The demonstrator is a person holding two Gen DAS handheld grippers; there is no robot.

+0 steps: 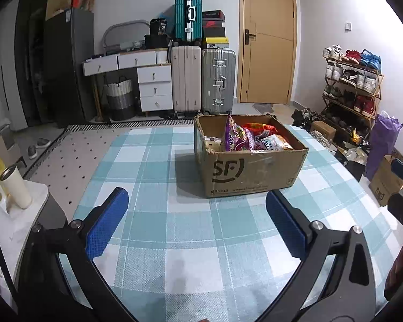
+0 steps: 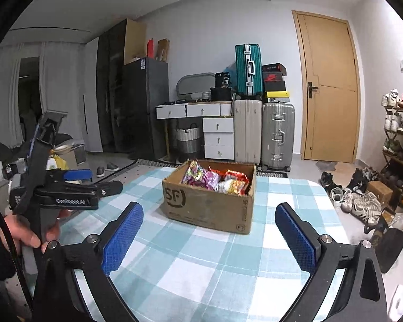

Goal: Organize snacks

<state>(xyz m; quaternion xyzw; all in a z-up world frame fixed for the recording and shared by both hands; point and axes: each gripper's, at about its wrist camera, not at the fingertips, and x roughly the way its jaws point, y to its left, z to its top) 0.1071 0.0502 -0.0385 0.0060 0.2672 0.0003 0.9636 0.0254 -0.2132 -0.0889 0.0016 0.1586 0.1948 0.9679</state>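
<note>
- Cardboard, worn and a little dented, makes up the open box [image 1: 251,170], which sits on the checked surface [image 1: 153,230] ahead of both grippers and touches neither.
- Inside it lies a loose heap of snack packets [image 1: 248,136]: purple, orange-red and pale ones, one standing upright above the rim.
- Judging by their crinkled foil look, the packets are light, soft, slippery and easily crushed; a sealed top edge or corner seems the best place to take hold.
- What lies under the top layer cannot be made out.
- Left gripper [image 1: 197,214] has its jaws spread wide and empty.
- Right gripper [image 2: 209,232] likewise stands wide, with nothing between its jaws.
</note>
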